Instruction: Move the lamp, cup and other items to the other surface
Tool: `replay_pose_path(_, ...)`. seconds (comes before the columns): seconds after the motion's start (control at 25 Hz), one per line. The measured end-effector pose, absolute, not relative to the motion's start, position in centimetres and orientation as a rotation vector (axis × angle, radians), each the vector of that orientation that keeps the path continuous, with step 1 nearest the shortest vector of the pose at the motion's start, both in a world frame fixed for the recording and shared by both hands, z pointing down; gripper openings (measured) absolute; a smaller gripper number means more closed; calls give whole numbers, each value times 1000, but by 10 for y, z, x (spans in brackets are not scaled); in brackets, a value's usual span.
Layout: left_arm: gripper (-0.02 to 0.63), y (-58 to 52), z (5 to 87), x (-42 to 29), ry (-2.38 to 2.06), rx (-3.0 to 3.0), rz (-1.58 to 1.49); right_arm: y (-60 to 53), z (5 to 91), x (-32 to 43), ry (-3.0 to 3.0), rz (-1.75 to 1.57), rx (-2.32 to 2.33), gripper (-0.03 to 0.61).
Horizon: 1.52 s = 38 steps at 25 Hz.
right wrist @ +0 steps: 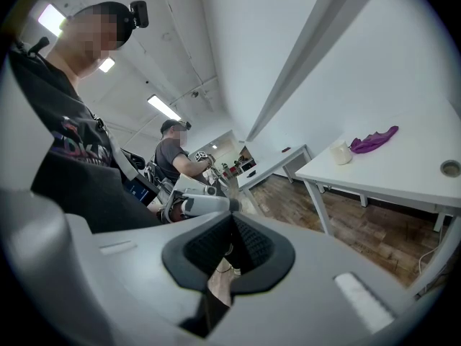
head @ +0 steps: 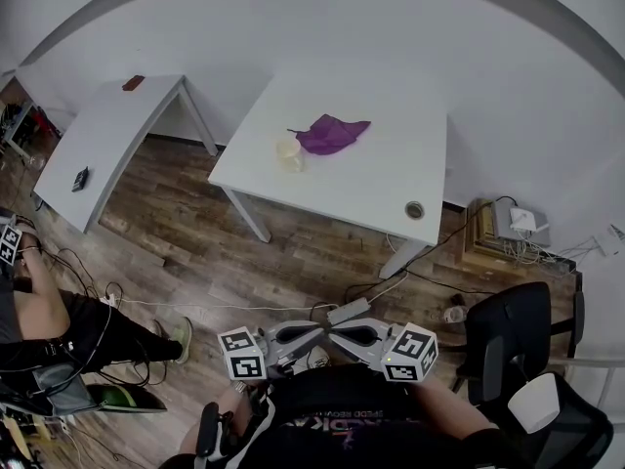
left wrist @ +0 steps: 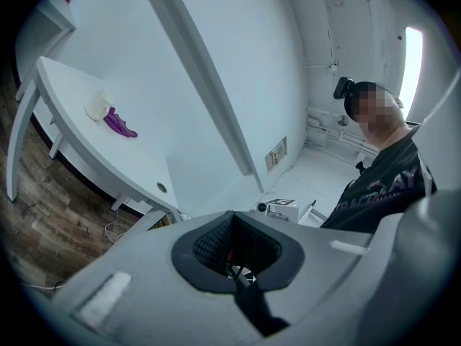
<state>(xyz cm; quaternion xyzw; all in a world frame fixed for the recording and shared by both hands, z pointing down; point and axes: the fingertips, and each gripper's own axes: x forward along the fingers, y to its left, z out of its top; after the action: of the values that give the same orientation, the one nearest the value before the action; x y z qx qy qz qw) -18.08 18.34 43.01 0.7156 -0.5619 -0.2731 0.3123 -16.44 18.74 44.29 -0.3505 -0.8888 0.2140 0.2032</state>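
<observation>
Pale round cup [head: 289,151] sits on the white rectangular table [head: 381,189], just left of a crumpled purple cloth [head: 332,133]. Left of that table stands a second white table [head: 107,130] on the wood-plank floor [head: 195,242]. Nearer than it, the left gripper [head: 308,334] and right gripper [head: 344,334] are both clenched, empty.

"What's the small dark thing [head: 81,178] on the table [head: 117,125] at upper left?"

"Too small to tell. So is the pale item [head: 289,153] touching the purple cloth [head: 332,133]."

"And the person [head: 49,325] at the left edge?"

"Cut off by the frame."
</observation>
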Motion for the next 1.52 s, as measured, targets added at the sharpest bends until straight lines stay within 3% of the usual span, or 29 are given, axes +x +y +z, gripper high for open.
replay_pose_path(1.2,-5,222,441,-202,-1601,1812,-786,190,433,-170,-2524,625,-819,5)
replay_pose_path(1.52,-5,237,446,-197,-1662,1731,-848,154,434,-200,-2548,601,-718,25)
